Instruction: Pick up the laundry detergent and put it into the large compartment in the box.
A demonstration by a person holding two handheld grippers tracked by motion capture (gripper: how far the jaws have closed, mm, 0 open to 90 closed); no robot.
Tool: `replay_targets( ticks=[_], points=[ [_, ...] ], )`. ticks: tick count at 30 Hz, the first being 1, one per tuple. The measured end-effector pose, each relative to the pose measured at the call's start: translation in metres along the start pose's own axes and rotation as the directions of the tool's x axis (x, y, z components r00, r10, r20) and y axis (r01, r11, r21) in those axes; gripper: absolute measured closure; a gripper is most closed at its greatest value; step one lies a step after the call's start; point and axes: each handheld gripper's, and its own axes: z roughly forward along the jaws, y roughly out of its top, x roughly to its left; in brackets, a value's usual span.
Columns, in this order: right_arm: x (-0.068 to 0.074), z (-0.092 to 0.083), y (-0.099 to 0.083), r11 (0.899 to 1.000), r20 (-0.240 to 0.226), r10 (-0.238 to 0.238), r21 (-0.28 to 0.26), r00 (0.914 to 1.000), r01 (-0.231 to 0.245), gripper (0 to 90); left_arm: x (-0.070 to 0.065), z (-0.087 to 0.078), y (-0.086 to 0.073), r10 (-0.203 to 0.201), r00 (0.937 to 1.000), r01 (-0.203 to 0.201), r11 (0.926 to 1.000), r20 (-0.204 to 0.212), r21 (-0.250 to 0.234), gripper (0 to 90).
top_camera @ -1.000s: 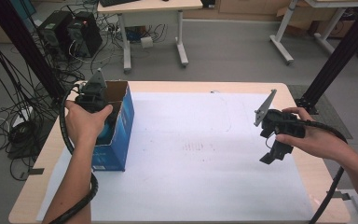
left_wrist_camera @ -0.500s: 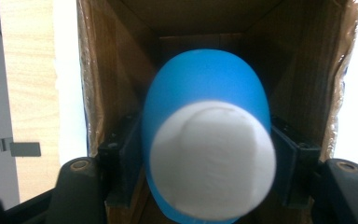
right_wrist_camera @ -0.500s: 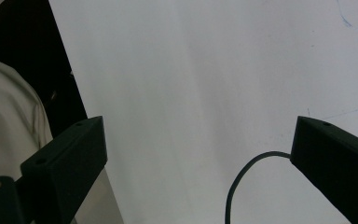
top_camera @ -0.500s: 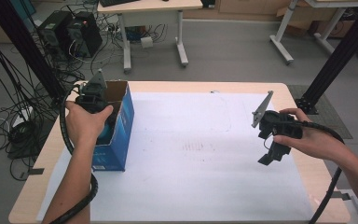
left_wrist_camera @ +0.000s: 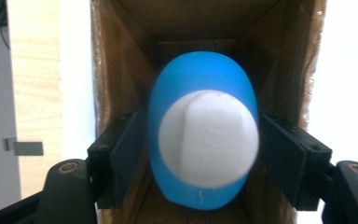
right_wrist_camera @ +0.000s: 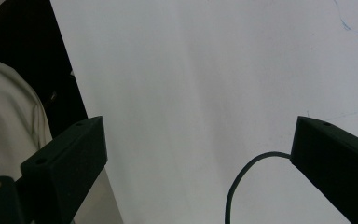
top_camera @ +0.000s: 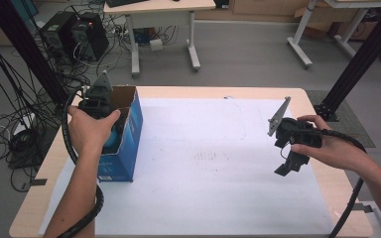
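Just now eased apart: left gripper (left_wrist_camera: 200, 154) jaws, clear of the blue-and-white bottle (left_wrist_camera: 203, 140) between them inside the cardboard box (left_wrist_camera: 121, 70). Probably released there. Right gripper (right_wrist_camera: 200, 163) wide open, empty.

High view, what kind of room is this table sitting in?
Probably a lab or workshop. Black computer towers sit on the floor among tangled cables, plain work desks stand behind, and black metal frame posts flank the paper-covered table.
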Motion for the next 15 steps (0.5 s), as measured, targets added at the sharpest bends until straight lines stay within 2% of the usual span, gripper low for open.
replay_targets(
  ticks=[9,12,15],
  points=[
    [0.002,-0.003,-0.003,1.0,0.005,-0.001,-0.01,1.0,0.001,3.6,-0.007,-0.02,-0.005,0.013,0.9998,-0.013,0.9999,-0.013,-0.005,25.7],
    [0.003,-0.005,-0.004,1.0,0.01,0.005,-0.017,0.9999,-0.005,3.7,-0.006,-0.03,-0.004,0.008,0.9999,-0.008,1.0,-0.011,0.004,20.8],
    [0.004,-0.007,-0.005,1.0,0.012,0.001,-0.021,0.9999,-0.001,3.7,-0.006,-0.043,-0.007,0.006,0.9999,-0.006,0.9999,-0.013,-0.01,18.3]
  ],
)
